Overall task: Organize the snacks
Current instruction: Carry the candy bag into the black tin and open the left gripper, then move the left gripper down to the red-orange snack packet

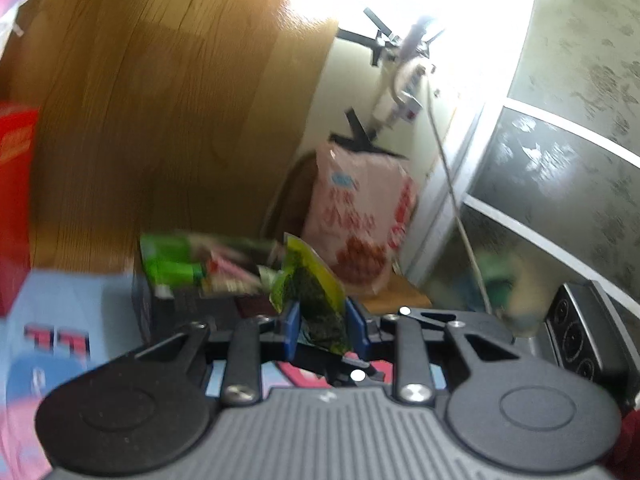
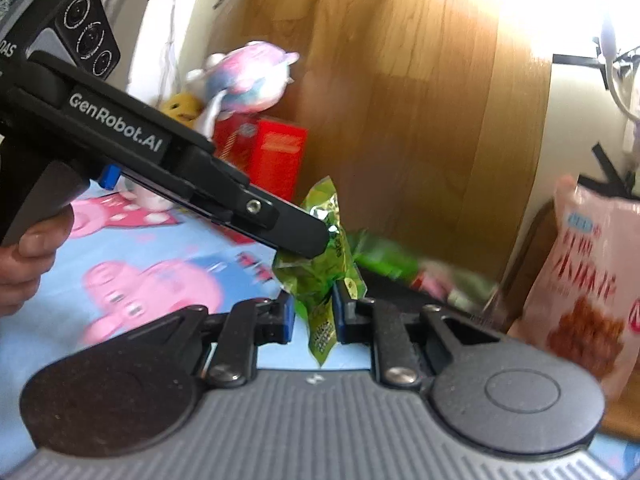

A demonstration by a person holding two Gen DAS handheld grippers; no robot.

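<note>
Left gripper (image 1: 322, 326) and right gripper (image 2: 314, 314) both clamp green snack packet (image 2: 320, 276) between fingers.

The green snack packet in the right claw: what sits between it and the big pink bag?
In the right wrist view, a blurred heap of green and pink snack packets lies between the green snack packet and the pink bag.

Cartoon-print bed sheet carrying toys and boxes

The light-blue sheet (image 2: 132, 248) with pink pig figures bears a red box (image 2: 276, 156) against the wooden headboard (image 2: 400, 120), a pink-and-blue plush toy (image 2: 248, 76) and a yellow plush (image 2: 182, 106) sitting behind it.
</note>
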